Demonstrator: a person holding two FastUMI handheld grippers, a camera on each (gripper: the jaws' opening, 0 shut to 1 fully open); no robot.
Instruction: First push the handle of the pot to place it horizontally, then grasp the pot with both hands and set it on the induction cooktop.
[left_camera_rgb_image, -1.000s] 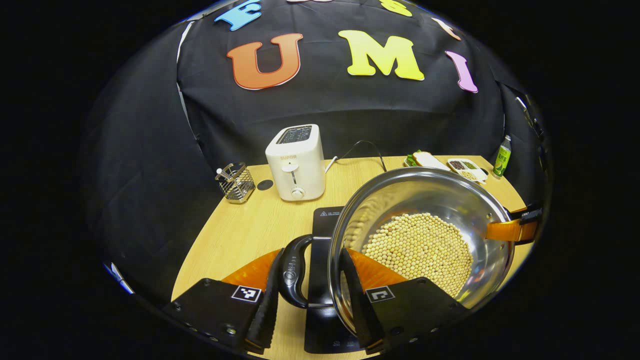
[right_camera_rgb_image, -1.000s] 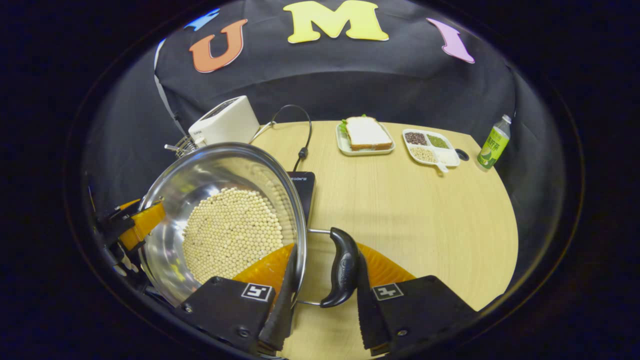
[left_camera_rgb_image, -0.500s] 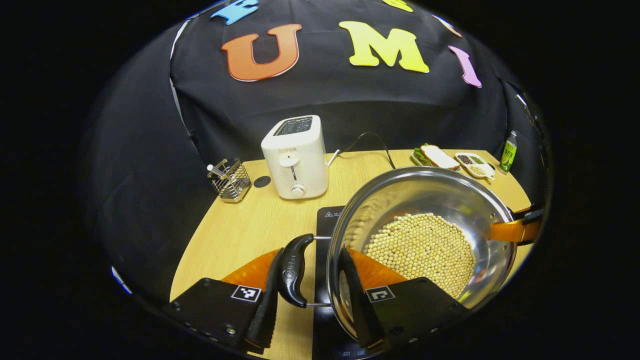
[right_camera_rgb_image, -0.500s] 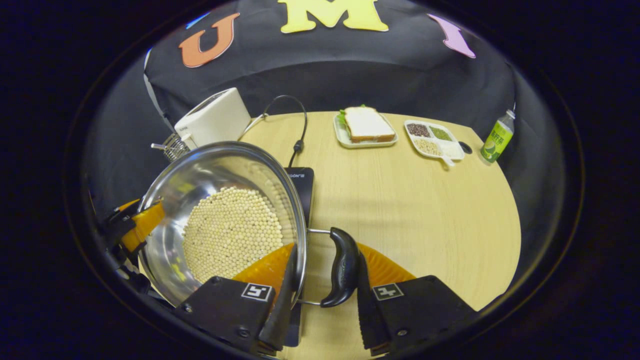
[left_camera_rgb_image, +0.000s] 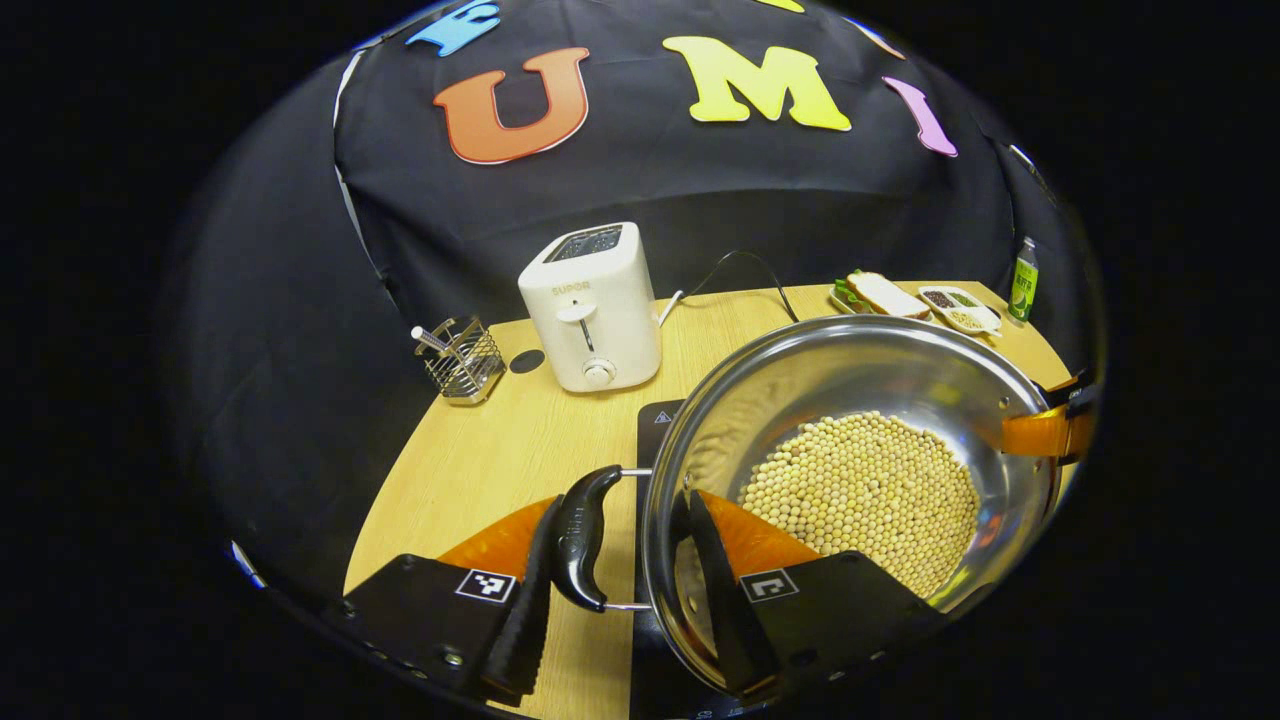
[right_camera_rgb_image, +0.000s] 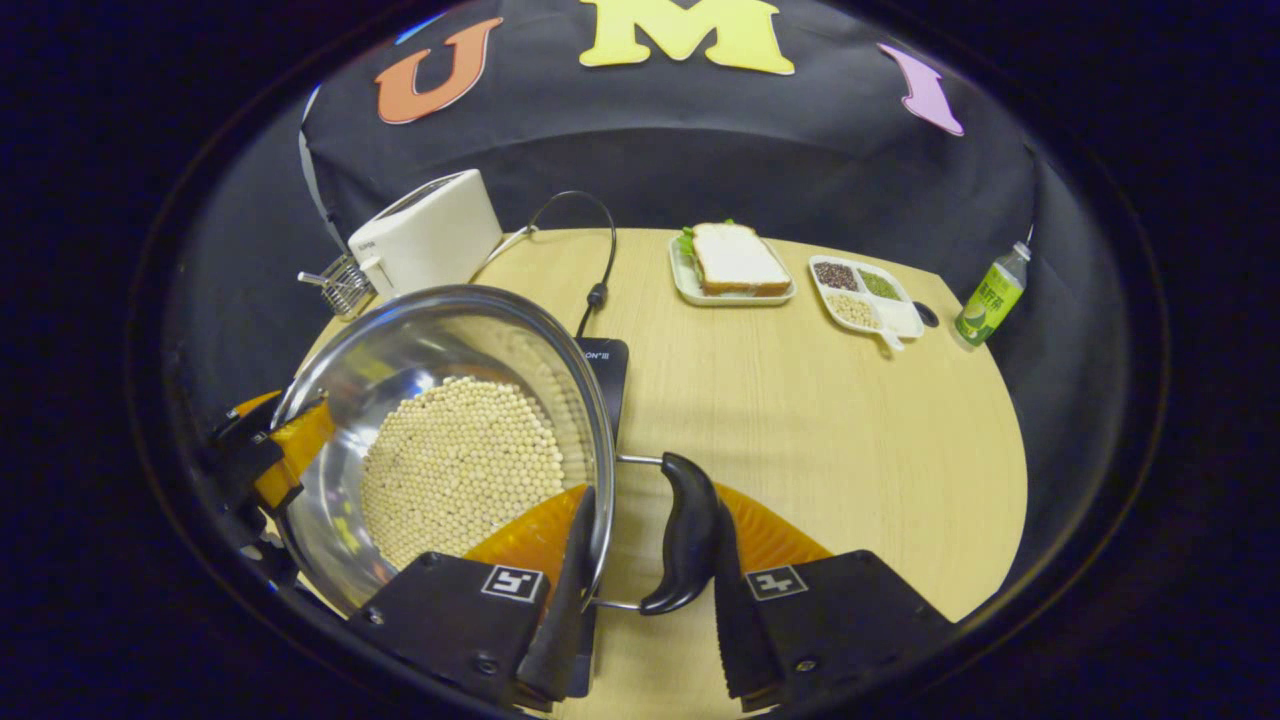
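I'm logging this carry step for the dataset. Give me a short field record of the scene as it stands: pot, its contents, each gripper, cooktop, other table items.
pot: steel pot, held at both side handles, over the cooktop
contents: pale round beans covering the bottom
left gripper: one finger outside its black handle, the other inside the rim
right gripper: same grip on its black handle
cooktop: black induction cooktop beneath the pot, partly hidden
other items: toaster, wire rack, sandwich plate, divided dish, bottle

Shiny polished metal pot (left_camera_rgb_image: 900, 370), glossy plastic handle (right_camera_rgb_image: 686, 535), matt wood-grain table (right_camera_rgb_image: 830, 420)
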